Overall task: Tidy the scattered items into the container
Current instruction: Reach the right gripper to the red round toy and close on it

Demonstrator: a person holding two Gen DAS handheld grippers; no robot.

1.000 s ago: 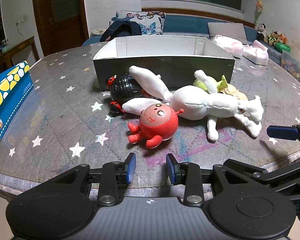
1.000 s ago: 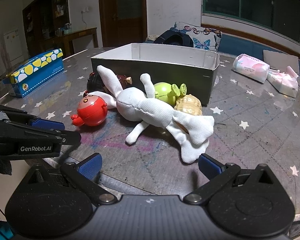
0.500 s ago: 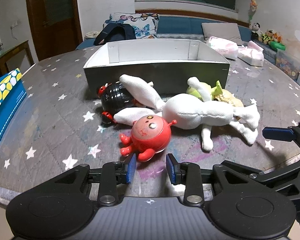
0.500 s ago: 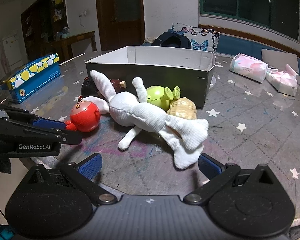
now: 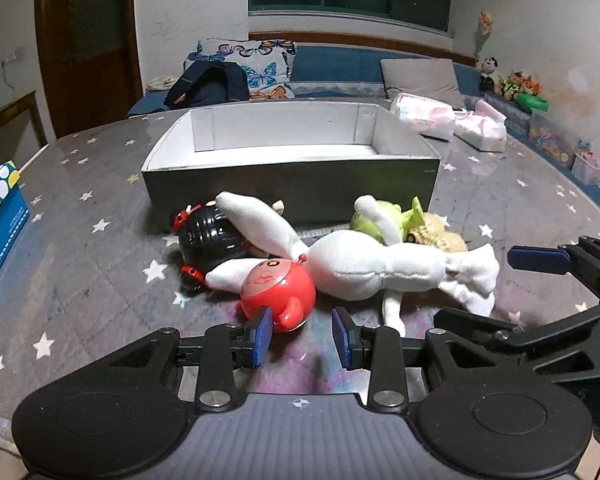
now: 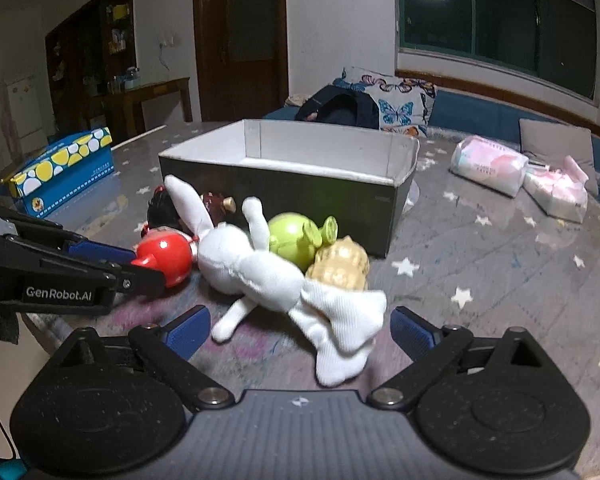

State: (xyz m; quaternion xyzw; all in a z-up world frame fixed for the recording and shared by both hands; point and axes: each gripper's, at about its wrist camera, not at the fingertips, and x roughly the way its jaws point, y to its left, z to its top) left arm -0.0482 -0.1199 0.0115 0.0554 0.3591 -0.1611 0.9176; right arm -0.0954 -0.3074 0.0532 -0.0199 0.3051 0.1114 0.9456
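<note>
Hovering at the table's point(image 5: 80, 240) near edge, left gripper point(image 5: 302, 336) sits narrow beside the red toy point(image 5: 278, 292); right gripper point(image 6: 300, 330), wide but just closing, straddles the white bunny's point(image 6: 260, 276) ears, box point(image 5: 292, 184) mid-table

left gripper point(image 5: 302, 338) jaws partly apart, right gripper point(image 6: 300, 330) jaws wide, just closing slightly, both empty

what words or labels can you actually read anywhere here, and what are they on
"GenRobot.AI": white lettering on the side of the left gripper, seen from the right wrist view.
Blue tissue box: small print and a round logo on its side, too small to read.
Pink tissue packs: printing too blurred to read.
Nothing legible on the toys or the grey box.
</note>
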